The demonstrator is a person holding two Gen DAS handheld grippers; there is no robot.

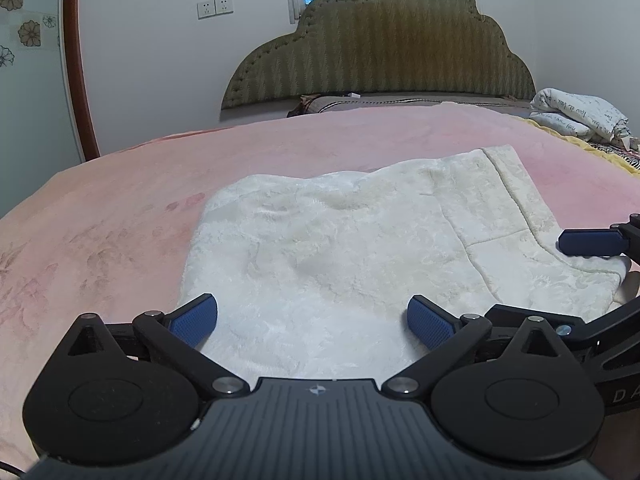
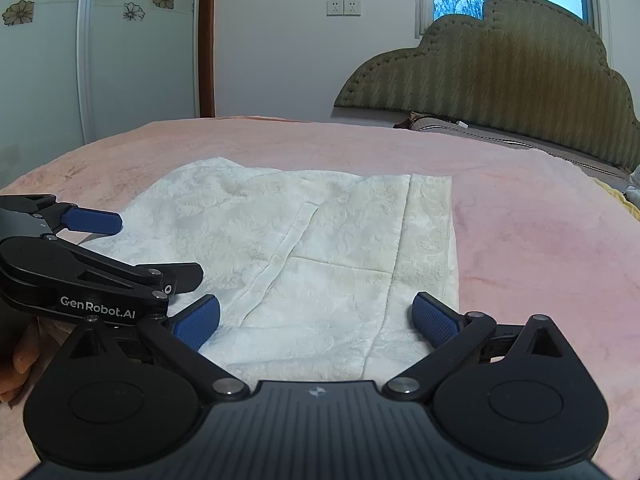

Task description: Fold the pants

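Note:
Cream-white fleecy pants (image 1: 340, 240) lie folded into a flat rectangle on a pink blanket (image 1: 120, 208). My left gripper (image 1: 314, 316) stands open over their near edge, blue pads wide apart, nothing between them but the cloth below. From the right edge one blue fingertip (image 1: 590, 242) of the right gripper pokes in above the pants' right corner. In the right wrist view the same pants (image 2: 320, 232) show a seam and waistband side; my right gripper (image 2: 316, 316) is open over their near edge. The left gripper (image 2: 160, 248) sits at the left, open, over the pants' left corner.
A padded olive headboard (image 1: 380, 52) closes the far end of the bed. A bundle of printed white cloth (image 1: 580, 116) lies at the far right. The wardrobe door (image 2: 132, 52) stands to the left. Part of a hand (image 2: 20, 360) shows at the left edge.

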